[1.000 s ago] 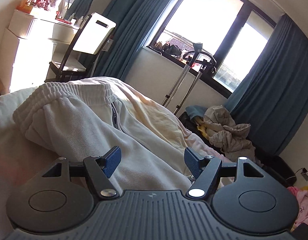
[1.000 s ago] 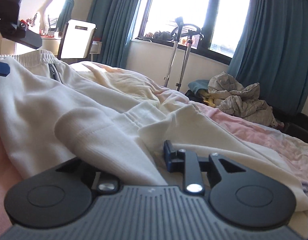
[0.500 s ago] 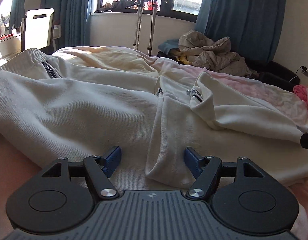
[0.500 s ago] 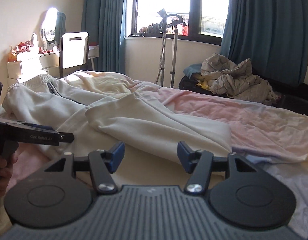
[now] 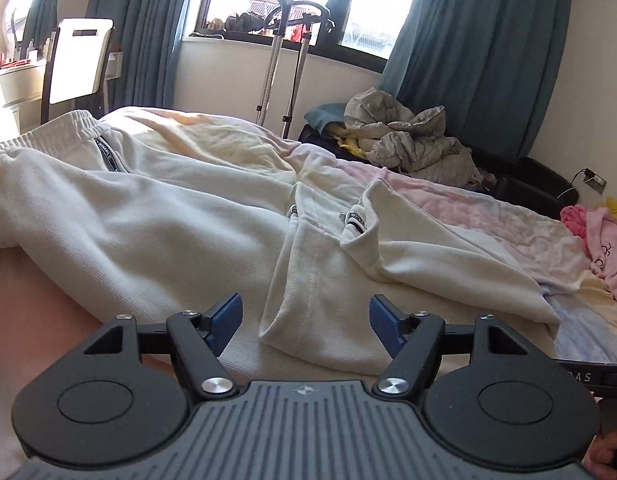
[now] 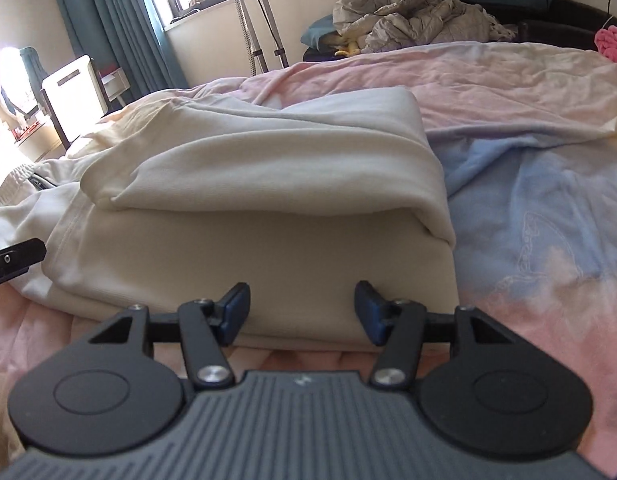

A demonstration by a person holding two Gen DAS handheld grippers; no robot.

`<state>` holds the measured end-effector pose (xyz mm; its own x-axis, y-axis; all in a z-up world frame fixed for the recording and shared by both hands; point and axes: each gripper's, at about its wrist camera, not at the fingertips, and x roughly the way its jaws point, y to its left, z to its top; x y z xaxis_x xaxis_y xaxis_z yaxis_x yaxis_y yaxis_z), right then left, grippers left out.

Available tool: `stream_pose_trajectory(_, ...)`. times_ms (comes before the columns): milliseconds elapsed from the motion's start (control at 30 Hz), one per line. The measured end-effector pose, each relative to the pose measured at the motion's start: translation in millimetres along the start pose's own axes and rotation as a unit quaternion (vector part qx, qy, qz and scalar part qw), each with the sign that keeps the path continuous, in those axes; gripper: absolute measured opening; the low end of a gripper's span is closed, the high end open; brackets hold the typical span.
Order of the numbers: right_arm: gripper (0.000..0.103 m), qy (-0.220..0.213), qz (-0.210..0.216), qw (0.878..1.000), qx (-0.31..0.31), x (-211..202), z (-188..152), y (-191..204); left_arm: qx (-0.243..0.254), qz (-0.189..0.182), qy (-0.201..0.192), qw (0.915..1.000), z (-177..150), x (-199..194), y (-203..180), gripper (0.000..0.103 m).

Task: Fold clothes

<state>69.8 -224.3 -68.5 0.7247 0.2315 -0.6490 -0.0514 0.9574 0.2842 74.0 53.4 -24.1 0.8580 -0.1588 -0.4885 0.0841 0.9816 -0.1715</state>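
Note:
A pair of cream sweatpants (image 5: 156, 220) lies across the bed, waistband at the far left, the legs folded back over themselves. In the right wrist view the folded legs (image 6: 268, 184) form a thick stack. My left gripper (image 5: 305, 316) is open and empty, just in front of the near folded edge. My right gripper (image 6: 302, 310) is open and empty, its fingertips at the near edge of the stack. The tip of the left gripper shows at the left edge of the right wrist view (image 6: 12, 256).
The bed has a pink and blue blanket (image 6: 528, 208). A pink garment (image 5: 604, 240) lies at the right. A pile of grey clothes (image 5: 412, 140) sits on a dark bench by the window. A white chair (image 5: 78, 64) and a metal stand (image 5: 276, 52) are beyond the bed.
The right gripper let go of the cloth and opened, then moved to the near edge of the folded stack. The left gripper stayed open and swung right along the pants.

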Motion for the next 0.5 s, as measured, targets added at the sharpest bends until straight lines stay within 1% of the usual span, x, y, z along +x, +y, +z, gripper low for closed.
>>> stream_pose_trajectory(33,0.059,-0.001,0.007,1.0,0.01,-1,2,-3,0.01,-0.004,-0.002,0.9999,4,2,-5,0.074)
stream_pose_trajectory(133,0.059,-0.005,0.024,0.999,0.039,0,8,-14,0.026,-0.024,0.011,0.9993,18,20,-19,0.074)
stream_pose_trajectory(267,0.059,-0.004,0.046,0.994,0.096,3,14,-30,0.023,-0.033,0.025,0.9989,38,54,-30,0.071)
stream_pose_trajectory(367,0.059,-0.003,0.06,0.991,0.117,4,16,-35,0.034,-0.037,0.04,0.998,46,78,-39,0.07)
stream_pose_trajectory(400,0.059,-0.003,0.064,0.991,0.12,4,18,-35,0.036,-0.032,0.049,0.9976,47,87,-41,0.067)
stream_pose_trajectory(433,0.059,-0.004,0.068,0.99,0.123,4,19,-36,0.035,-0.026,0.06,0.9972,47,95,-42,0.06)
stream_pose_trajectory(500,0.059,-0.006,0.071,0.99,0.126,4,21,-36,0.037,-0.016,0.073,0.9965,46,105,-43,0.056)
